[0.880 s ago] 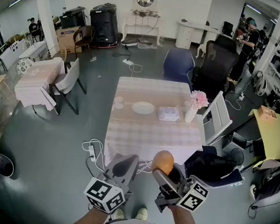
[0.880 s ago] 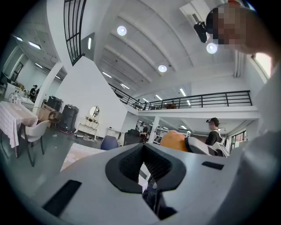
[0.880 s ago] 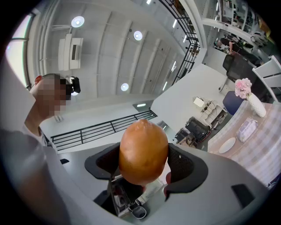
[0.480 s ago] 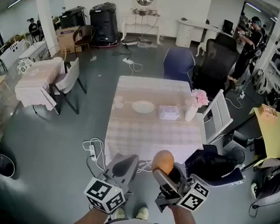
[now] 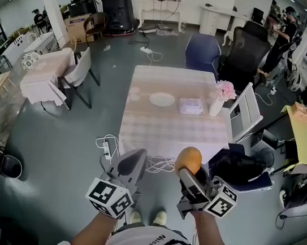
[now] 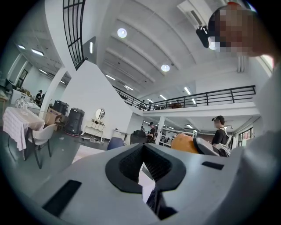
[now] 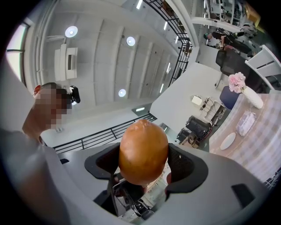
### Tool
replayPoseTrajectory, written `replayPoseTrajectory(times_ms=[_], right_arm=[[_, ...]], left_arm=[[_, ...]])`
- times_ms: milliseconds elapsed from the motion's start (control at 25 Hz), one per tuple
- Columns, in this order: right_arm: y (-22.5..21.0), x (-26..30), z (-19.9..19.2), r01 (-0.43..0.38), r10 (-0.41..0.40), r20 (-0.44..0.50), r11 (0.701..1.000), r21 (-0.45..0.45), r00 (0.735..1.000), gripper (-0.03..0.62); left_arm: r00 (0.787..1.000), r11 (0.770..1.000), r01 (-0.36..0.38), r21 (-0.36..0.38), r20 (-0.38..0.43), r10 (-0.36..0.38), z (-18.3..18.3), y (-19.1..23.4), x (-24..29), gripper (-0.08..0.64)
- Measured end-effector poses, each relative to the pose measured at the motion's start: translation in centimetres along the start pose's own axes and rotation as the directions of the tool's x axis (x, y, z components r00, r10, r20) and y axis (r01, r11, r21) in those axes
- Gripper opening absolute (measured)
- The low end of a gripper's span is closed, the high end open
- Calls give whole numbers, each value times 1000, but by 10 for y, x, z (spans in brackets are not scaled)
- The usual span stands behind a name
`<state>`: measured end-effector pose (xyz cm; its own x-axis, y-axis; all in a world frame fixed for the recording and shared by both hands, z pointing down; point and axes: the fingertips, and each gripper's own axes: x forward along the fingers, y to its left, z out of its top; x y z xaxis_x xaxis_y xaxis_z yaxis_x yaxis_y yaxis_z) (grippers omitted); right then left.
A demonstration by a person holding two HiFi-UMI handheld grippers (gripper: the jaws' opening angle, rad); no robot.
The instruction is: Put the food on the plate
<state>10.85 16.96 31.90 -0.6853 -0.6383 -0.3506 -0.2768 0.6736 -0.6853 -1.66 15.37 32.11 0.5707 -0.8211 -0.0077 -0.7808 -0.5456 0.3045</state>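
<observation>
One shift: table [image 5: 166, 129] higher; right tool [image 5: 189, 171] grips food [image 5: 189, 157].

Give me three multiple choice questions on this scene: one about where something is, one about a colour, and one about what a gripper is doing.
1. Where is the white plate?
A. on the checked table
B. on the floor
C. on a chair

2. What colour are the flowers in the vase?
A. blue
B. pink
C. yellow

3. What is the right gripper doing?
A. open and empty
B. shut on a cup
C. shut on the orange-brown food

Answers:
1 A: the plate lies on the cloth, beside the tissue pack.
2 B: the head view shows pink blooms above the white vase.
3 C: the right gripper view shows its pads pressing on both sides of the food.
</observation>
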Motion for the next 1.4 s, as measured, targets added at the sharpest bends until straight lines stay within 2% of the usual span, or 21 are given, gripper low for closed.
replayPoseTrajectory(times_ms=[480, 880, 1120, 1400], right_arm=[[-21, -9, 18, 15, -15, 1, 998, 62, 1000, 334], [-35, -7, 25, 18, -16, -22, 999, 49, 1000, 334], [-46, 9, 25, 25, -23, -23, 998, 50, 999, 334], [-79, 42, 26, 57, -56, -26, 998, 38, 998, 334]], left_arm=[[999, 999, -46, 9, -12, 46, -7, -10, 16, 6], [999, 998, -47, 40, -16, 48, -9, -18, 35, 6], [999, 998, -37, 45, -13, 38, -8, -3, 49, 6], [1000, 999, -8, 41, -17, 9, -10, 32, 84, 6]])
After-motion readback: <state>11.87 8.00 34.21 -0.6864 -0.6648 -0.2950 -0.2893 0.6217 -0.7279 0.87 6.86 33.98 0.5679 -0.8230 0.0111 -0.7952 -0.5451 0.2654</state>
